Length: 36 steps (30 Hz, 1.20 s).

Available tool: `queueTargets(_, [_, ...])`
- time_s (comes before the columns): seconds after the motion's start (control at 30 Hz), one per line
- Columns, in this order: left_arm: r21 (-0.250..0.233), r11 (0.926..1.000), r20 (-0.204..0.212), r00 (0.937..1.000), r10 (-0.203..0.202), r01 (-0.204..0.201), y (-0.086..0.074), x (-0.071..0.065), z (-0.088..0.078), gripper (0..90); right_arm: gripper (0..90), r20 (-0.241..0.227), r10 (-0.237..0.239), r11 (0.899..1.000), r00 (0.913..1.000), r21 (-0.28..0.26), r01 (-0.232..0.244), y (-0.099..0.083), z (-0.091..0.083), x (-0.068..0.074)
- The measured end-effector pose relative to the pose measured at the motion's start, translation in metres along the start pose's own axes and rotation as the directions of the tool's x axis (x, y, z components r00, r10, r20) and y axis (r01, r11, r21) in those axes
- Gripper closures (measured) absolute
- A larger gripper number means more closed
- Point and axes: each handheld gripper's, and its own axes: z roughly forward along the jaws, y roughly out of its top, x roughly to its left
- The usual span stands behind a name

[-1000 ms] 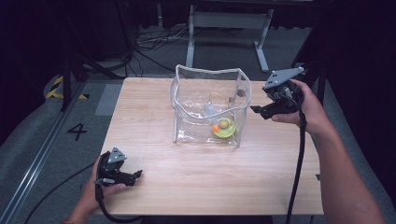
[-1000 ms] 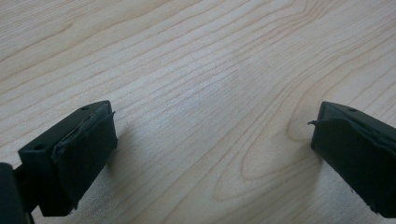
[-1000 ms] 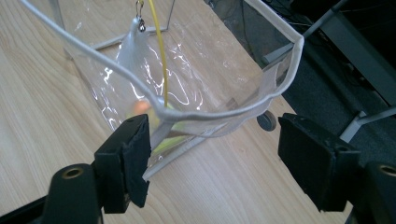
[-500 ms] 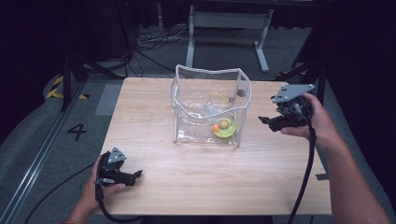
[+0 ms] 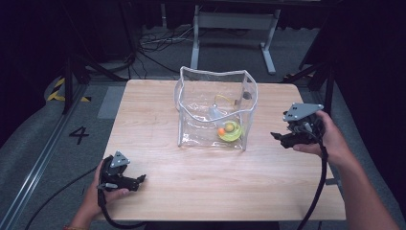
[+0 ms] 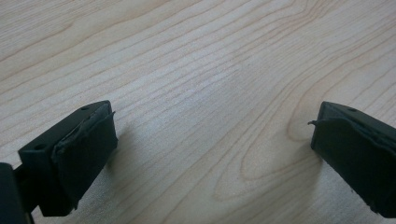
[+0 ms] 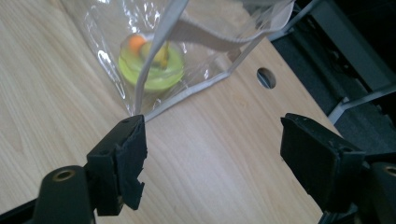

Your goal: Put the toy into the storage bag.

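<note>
Wooden table (image 5: pixel 158 110) is seen bearing a clear plastic bag (image 5: pixel 215 108) at its middle, nearer the far edge. Right gripper (image 5: pixel 282 139) is held beside the bag, jaws apart, empty. Left gripper (image 5: pixel 139 181) is rested near the front-left corner, jaws apart, empty.

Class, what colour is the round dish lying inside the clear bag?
Lime green; the dish shows best in the right gripper view.

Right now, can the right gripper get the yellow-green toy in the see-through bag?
Probably not straight away. The right gripper, jaws open and empty, sits beside the clear bag, whose wall stands between it and the yellow-green toy. It would likely have to lift and enter through the open top.
</note>
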Motion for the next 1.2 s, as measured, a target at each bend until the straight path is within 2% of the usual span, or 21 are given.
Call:
queueTargets(0.07, [0.0, 1.0, 0.0, 1.0, 0.0, 0.0, 0.0, 0.0, 0.0, 0.5, 22.4, 0.006, -0.012, 1.0, 0.9999, 0.015, 0.012, -0.006, 0.003, 0.003])
queueTargets(0.47, [0.0, 1.0, 0.0, 1.0, 0.0, 0.0, 0.0, 0.0, 0.0, 0.5, 21.4, -0.01, 0.018, 0.998, 0.9998, 0.053, -0.017, -0.048, 0.02, 0.017])
queueTargets(0.73, [0.0, 1.0, 0.0, 1.0, 0.0, 0.0, 0.0, 0.0, 0.0, 0.5, 20.1, -0.011, 0.042, 0.998, 0.9991, 0.052, -0.041, -0.079, 0.029, 0.026])
queueTargets(0.97, [0.0, 1.0, 0.0, 1.0, 0.0, 0.0, 0.0, 0.0, 0.0, 0.5, 19.7, -0.007, 0.06, 0.997, 0.9982, 0.04, -0.06, -0.096, 0.032, 0.031])
queueTargets(1.2, [0.0, 1.0, 0.0, 1.0, 0.001, -0.001, 0.0, 0.0, 0.0, 0.5, 18.2, -0.018, 0.113, 0.994, 0.9935, 0.018, -0.112, -0.122, 0.037, 0.035])
